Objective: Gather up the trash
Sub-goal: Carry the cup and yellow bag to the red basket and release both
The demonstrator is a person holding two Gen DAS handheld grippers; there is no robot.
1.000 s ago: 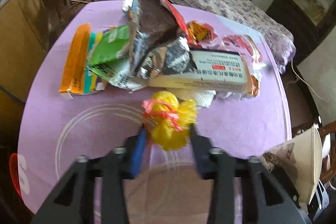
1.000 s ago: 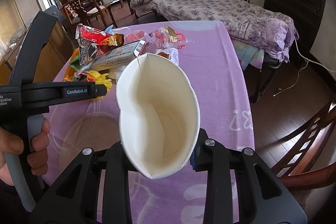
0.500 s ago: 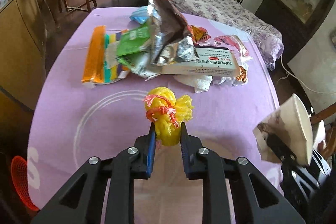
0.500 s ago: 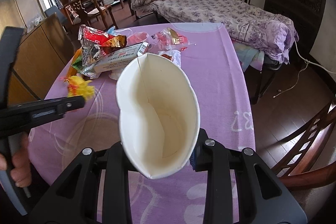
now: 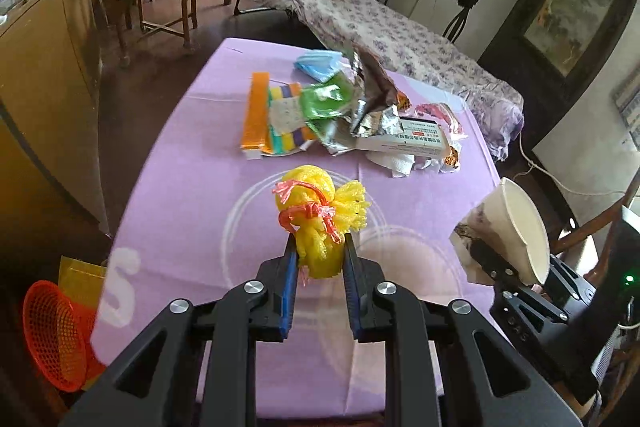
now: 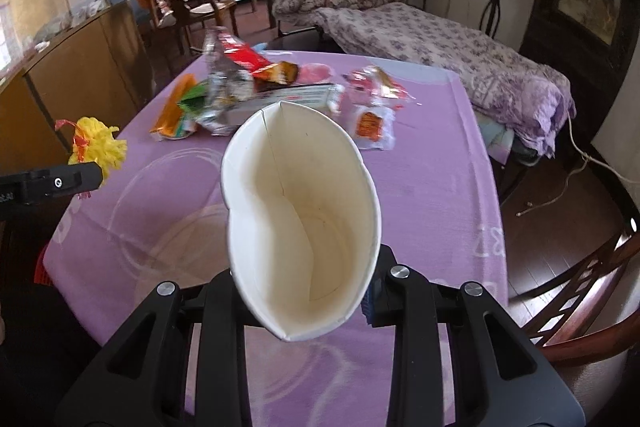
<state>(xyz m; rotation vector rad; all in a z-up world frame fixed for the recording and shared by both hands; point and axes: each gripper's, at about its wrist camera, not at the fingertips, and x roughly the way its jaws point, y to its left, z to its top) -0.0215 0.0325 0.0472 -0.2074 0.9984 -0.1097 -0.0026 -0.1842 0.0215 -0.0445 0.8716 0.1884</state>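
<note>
My left gripper (image 5: 319, 251) is shut on a yellow foam net tied with red string (image 5: 320, 215) and holds it above the purple table (image 5: 192, 227); the net also shows at the left of the right wrist view (image 6: 96, 145). My right gripper (image 6: 304, 291) is shut on a squashed white paper cup (image 6: 300, 211), mouth toward the camera; the cup also shows at the right of the left wrist view (image 5: 508, 231). A pile of wrappers and a white carton (image 5: 404, 143) lies at the far middle of the table.
An orange mesh basket (image 5: 52, 331) sits on the floor at the table's near left. A wooden cabinet (image 5: 44, 75) stands left. A bed (image 6: 440, 39) lies beyond the table. A wooden chair (image 6: 592, 295) stands at the near right.
My left gripper closed on the yellow net and lifted it up and back from the pile. The right gripper with the cup barely moved.
</note>
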